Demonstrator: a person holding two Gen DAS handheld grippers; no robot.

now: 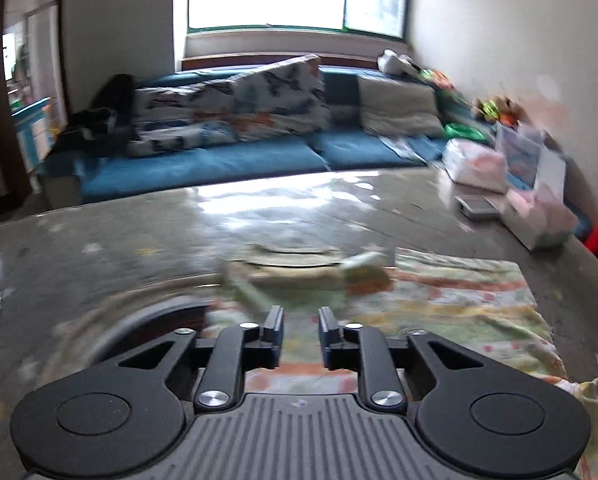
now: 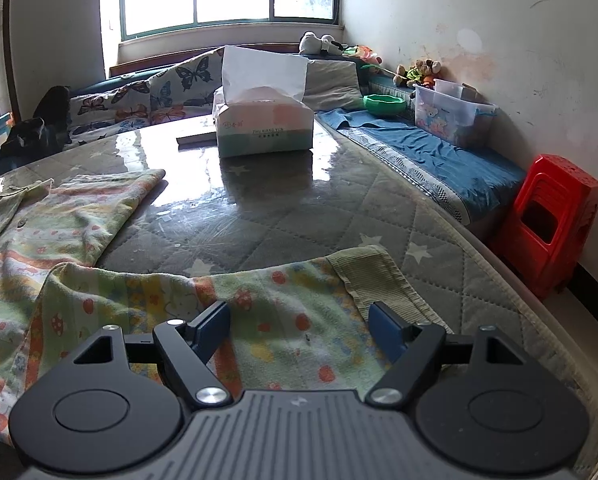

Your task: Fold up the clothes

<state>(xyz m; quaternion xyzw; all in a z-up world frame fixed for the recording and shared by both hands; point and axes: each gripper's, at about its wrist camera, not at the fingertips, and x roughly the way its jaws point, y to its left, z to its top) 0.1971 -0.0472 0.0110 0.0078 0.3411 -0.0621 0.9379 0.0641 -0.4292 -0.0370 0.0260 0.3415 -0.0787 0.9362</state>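
A pale green child's pyjama top [image 2: 71,224] with orange and yellow prints lies spread on the glass-covered table [image 2: 267,200]. One sleeve with a ribbed green cuff [image 2: 375,276] lies toward the front right. My right gripper [image 2: 299,320] is open wide just above that sleeve, holding nothing. In the blurred left wrist view the same top [image 1: 439,296] lies ahead and to the right, its collar [image 1: 295,264] facing away. My left gripper [image 1: 301,322] hovers over the garment's near edge with a narrow gap between its fingers, holding nothing.
A tissue box [image 2: 263,124] and a flat book [image 2: 197,138] stand at the table's far side. A blue sofa [image 1: 219,160] with cushions runs behind. A red plastic stool [image 2: 547,220] stands to the right by the wall, near a clear storage box [image 2: 451,114].
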